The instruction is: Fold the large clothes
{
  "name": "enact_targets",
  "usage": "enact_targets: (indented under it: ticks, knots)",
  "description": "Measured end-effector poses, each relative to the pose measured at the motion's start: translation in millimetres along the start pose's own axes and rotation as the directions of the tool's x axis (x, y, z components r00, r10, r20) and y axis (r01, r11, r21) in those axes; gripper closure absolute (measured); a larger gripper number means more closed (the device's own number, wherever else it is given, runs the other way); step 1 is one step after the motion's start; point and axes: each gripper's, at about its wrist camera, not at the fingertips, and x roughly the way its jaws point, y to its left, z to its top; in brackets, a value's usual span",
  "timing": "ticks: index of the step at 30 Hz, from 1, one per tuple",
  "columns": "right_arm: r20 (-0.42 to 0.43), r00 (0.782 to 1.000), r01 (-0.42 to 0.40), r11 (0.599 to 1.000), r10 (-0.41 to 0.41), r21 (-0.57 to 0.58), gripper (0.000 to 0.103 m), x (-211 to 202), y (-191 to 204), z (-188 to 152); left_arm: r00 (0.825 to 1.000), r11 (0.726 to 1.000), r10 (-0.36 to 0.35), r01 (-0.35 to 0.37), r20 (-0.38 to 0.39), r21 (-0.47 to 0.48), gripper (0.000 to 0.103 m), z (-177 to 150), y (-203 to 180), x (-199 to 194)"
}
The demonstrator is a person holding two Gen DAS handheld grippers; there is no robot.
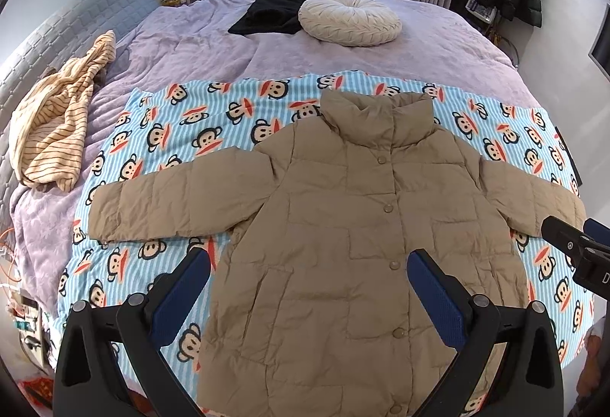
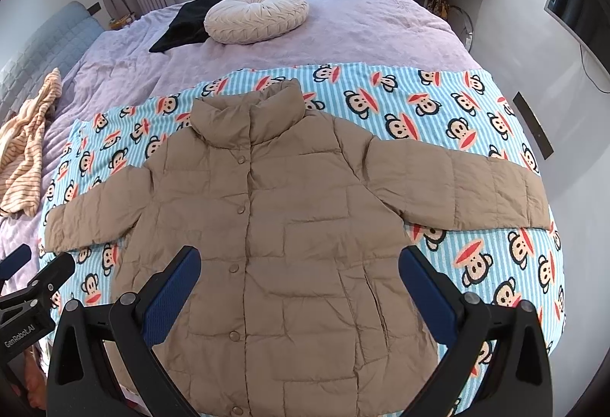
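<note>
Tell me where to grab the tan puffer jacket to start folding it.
Take the tan puffer jacket at a sleeve cuff, coming in from that outer side with the left gripper: the sleeves lie flat and spread, so the cuff edge is free.

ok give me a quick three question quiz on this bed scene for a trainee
1. True or false: the jacket lies flat, front up, with both sleeves spread out.
2. What lies directly under the jacket? A) bare purple bedspread B) monkey-print blanket C) striped garment
3. Fill in: both the left gripper and the right gripper are ____ and hold nothing.

Key
1. True; its buttons face up.
2. B; the striped garment lies apart by the headboard, on the bedspread.
3. Open; each gripper's fingers stand wide apart above the jacket's lower half.
</note>
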Motion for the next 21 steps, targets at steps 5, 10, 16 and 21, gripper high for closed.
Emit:
enact_targets:
  ticks: [5, 10, 16, 21]
  knots:
    - [0.001, 1.000, 0.000, 1.000, 0.000, 0.001, 0.000, -0.5, -0.7, 2.1, 1.000, 1.000, 0.003, -0.003, 0.000, 0.003, 0.000, 0.8, 1.3, 0.1]
    - [-0.001, 1.000, 0.001, 1.000, -0.001, 0.000, 0.000, -1.5, 0.0, 4.3, 1.000, 1.000, 0.006, -0.006, 0.000, 0.001, 0.000, -0.3, 2.3, -0.2]
    - [-0.002, 1.000, 0.001, 1.000, -0.001, 0.000, 0.000, -2.4, -0.1, 5.6, 1.000, 1.000, 0.010, -0.010, 0.001, 0.000, 0.000, -1.5, 4.4, -0.8]
    - [0.000, 1.000, 0.000, 1.000, 0.000, 0.000, 0.000, -3.1, 0.1, 4.8, 1.000, 1.000, 0.015, -0.015, 0.006, -0.001, 0.000, -2.9, 6.9, -2.1]
